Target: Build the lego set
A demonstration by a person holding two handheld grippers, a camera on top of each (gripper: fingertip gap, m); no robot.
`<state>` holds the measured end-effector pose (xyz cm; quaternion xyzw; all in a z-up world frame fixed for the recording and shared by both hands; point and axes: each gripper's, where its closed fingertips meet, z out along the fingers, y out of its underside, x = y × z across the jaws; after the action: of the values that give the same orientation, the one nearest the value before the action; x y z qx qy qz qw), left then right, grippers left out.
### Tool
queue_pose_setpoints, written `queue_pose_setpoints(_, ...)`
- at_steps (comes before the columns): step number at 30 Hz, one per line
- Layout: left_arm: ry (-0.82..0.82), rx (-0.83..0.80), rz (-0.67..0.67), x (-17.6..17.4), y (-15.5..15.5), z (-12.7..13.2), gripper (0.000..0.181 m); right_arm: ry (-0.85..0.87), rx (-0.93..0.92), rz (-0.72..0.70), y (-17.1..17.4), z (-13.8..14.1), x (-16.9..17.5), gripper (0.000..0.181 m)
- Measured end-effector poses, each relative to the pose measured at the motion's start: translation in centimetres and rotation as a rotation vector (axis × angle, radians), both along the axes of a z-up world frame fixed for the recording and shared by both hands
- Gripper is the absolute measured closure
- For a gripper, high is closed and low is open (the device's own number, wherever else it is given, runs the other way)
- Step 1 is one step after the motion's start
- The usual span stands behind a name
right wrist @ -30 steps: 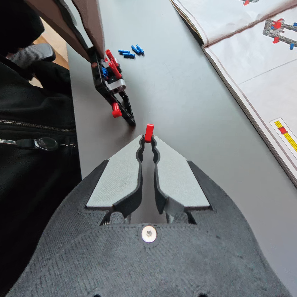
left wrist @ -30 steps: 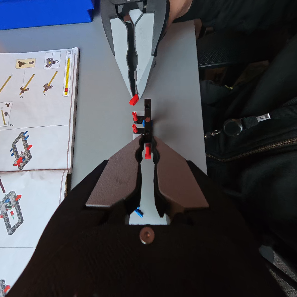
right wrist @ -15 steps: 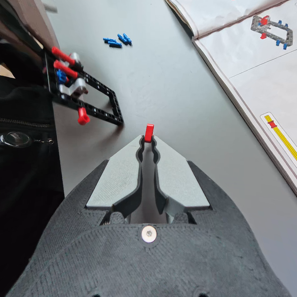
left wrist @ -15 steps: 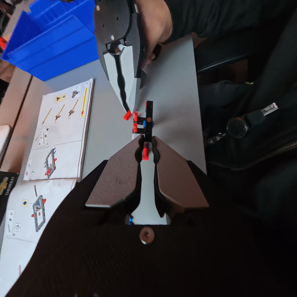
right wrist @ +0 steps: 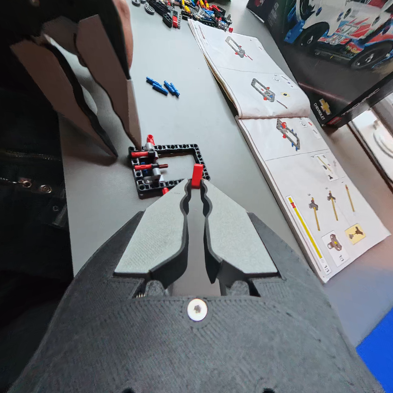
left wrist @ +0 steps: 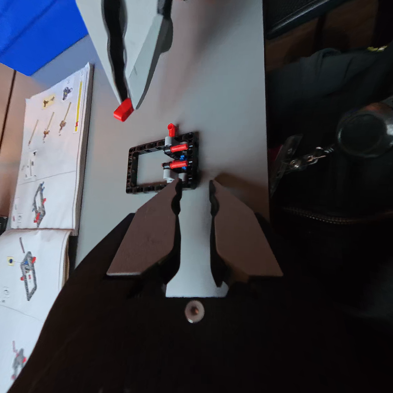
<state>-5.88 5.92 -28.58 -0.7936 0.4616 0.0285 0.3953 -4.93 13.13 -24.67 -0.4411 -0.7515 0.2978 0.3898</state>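
Note:
A black rectangular lego frame [left wrist: 133, 168] with red axles, grey connectors and a blue pin lies flat on the grey table [left wrist: 223, 85]; it also shows in the right wrist view [right wrist: 200, 153]. My left gripper [left wrist: 195, 183] is open and empty, its left fingertip at the frame's near corner. In the right wrist view the left gripper [right wrist: 127, 150] stands at the frame's far left corner. My right gripper [right wrist: 195, 184] is shut on a small red lego piece [right wrist: 197, 172] and hovers over the frame's near right side. The red piece also shows in the left wrist view [left wrist: 123, 110].
An open instruction booklet [right wrist: 276, 131] lies right of the frame. Several blue pins [right wrist: 163, 86] lie beyond it, with a pile of loose parts [right wrist: 187, 10] at the far end. The set's box [right wrist: 340, 42] stands far right. A black bag [left wrist: 329, 191] hangs past the table edge. Spacing between my two grippers at the tips: around 9 cm.
My left gripper has opened and let go of the frame, which went from standing on edge to lying flat on the table. My right gripper still holds the red piece.

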Motion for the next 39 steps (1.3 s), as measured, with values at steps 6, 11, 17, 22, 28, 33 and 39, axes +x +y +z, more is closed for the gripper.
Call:
queue_pose_setpoints(6,-0.283,-0.089,0.057,0.0,-1.1,3.0,0.165,0.058,0.268,0.004,-2.2,0.4,0.6,0.176)
queue_pose_setpoints(11,-0.545,-0.213,0.102,1.7,-0.1,5.4,0.166,0.101,0.471,0.024,-4.5,1.1,0.2,0.176)
queue_pose_setpoints(17,-0.66,-0.267,0.11,1.7,0.8,5.7,0.165,0.15,0.636,0.048,-6.1,1.6,0.2,0.176)
queue_pose_setpoints(22,-0.641,-0.24,0.066,2.2,0.4,5.4,0.171,0.121,0.517,0.104,-7.2,1.0,0.6,0.177)
queue_pose_setpoints(28,-0.336,-0.095,-0.018,2.3,-0.7,3.3,0.163,-0.027,0.131,0.158,-7.6,-0.5,1.8,0.176)
queue_pose_setpoints(33,-0.207,0.001,-0.067,2.9,-0.4,2.6,0.174,-0.092,0.03,0.182,-7.9,-1.3,1.9,0.177)
queue_pose_setpoints(39,-0.26,-0.035,-0.034,2.5,-0.3,2.2,0.175,-0.113,-0.102,0.186,-7.7,-1.5,1.6,0.177)
